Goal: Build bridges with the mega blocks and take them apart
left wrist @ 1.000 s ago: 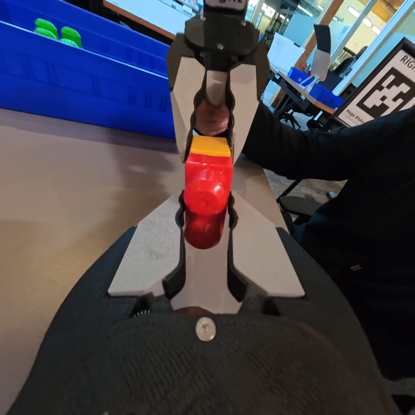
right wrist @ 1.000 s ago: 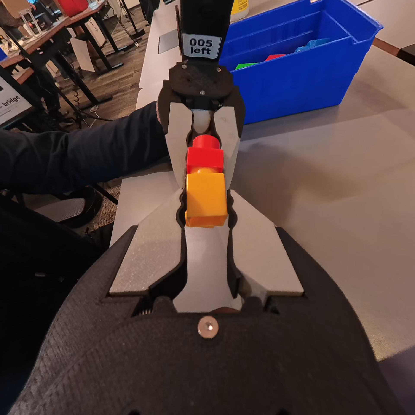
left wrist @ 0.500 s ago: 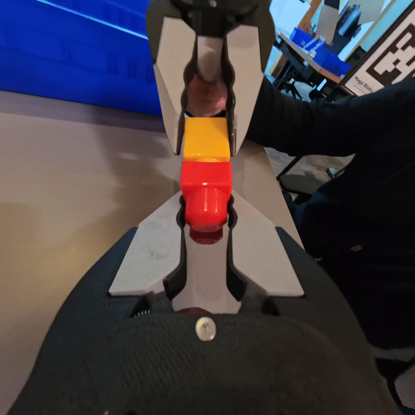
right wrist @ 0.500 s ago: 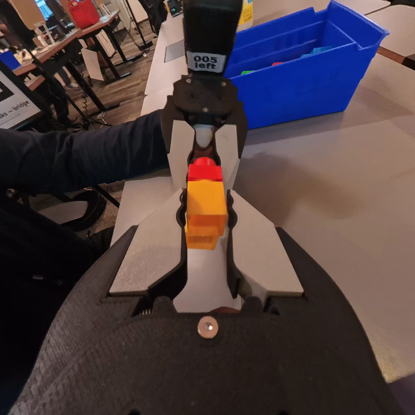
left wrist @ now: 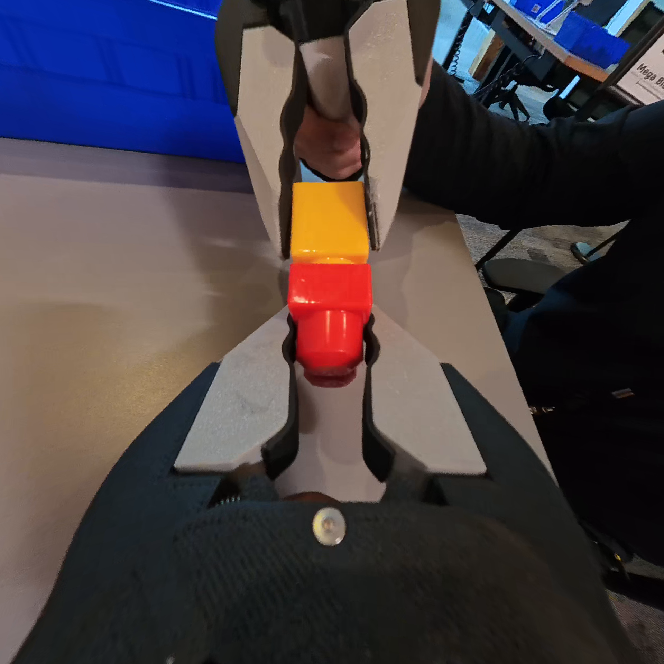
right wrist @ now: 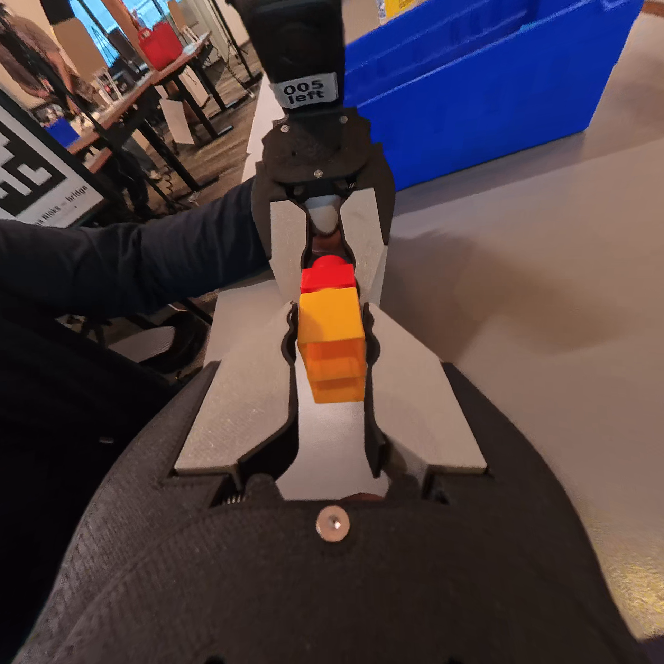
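Two joined blocks, red point(left wrist: 328, 305) and yellow point(right wrist: 328, 323), bridge opposing tongs, one gripped by each.

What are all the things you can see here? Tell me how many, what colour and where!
red block: one, red, gripped in the left jaws, joined to the yellow one
yellow block: one, yellow-orange, gripped in the right jaws, held above the table
bin: one, blue, on the table behind the blocks
table: one, grey-tan, under everything
sign: one, black-and-white pattern, standing off to the side
other tables: a few, in the room behind; a red thing sits on one
left gripper: one, grey and black, jaws pressed on the red block
right gripper: one, grey and black, jaws pressed on the yellow block
sleeve: dark, on the person's arm
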